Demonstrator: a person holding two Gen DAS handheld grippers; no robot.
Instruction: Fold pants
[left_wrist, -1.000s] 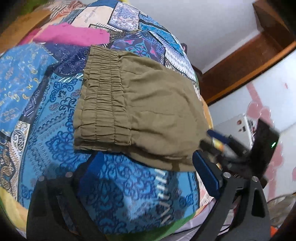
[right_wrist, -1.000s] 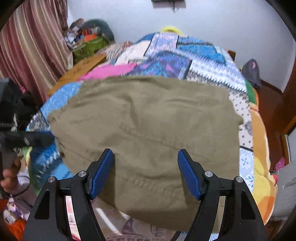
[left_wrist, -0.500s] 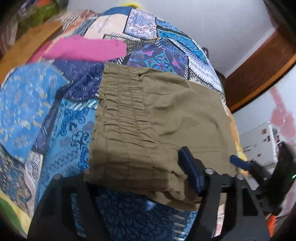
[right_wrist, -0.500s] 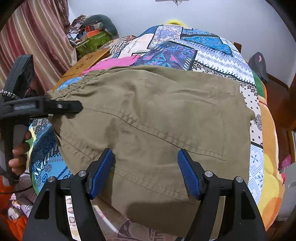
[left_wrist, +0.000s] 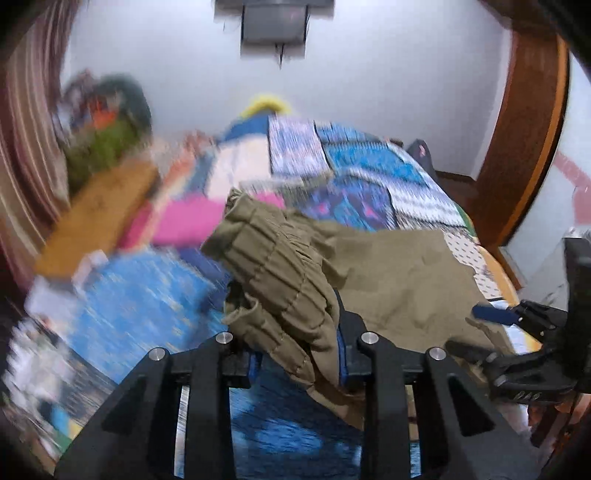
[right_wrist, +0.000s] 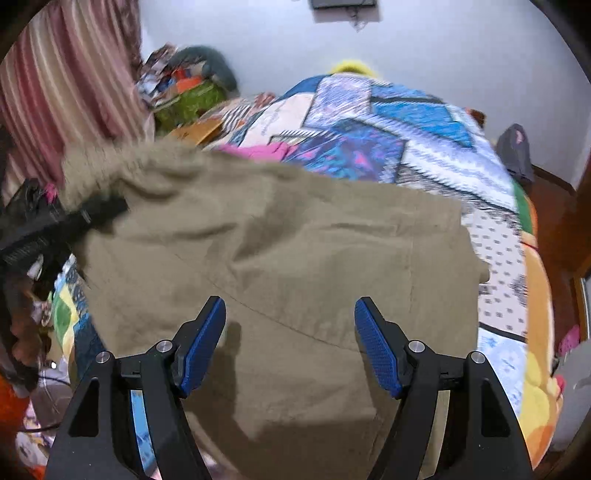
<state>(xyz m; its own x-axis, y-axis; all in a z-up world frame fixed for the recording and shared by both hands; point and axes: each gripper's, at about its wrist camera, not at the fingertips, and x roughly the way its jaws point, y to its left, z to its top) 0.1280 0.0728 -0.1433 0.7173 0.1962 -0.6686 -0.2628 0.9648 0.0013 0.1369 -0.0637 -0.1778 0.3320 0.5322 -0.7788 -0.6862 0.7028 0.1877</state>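
Olive-green pants (right_wrist: 295, 258) lie folded on a patchwork bedspread (right_wrist: 388, 140). My left gripper (left_wrist: 295, 354) is shut on the gathered elastic waistband (left_wrist: 280, 266) and holds it lifted and bunched above the bed. It also shows at the left of the right wrist view (right_wrist: 85, 218), at the raised waistband corner. My right gripper (right_wrist: 290, 343) is open, its blue pads (right_wrist: 376, 347) hovering over the near part of the pants, holding nothing. It shows at the right edge of the left wrist view (left_wrist: 509, 328).
A pink cloth (left_wrist: 184, 221) lies on the bed beyond the pants. Striped curtains (right_wrist: 66, 74) and a pile of clutter (right_wrist: 184, 88) stand at the left. A wooden door frame (left_wrist: 524, 129) is on the right. The bed's edge runs close below both grippers.
My left gripper closed on the waistband and lifted it, bunching the fabric. The right gripper stayed open over the pants, barely moving.
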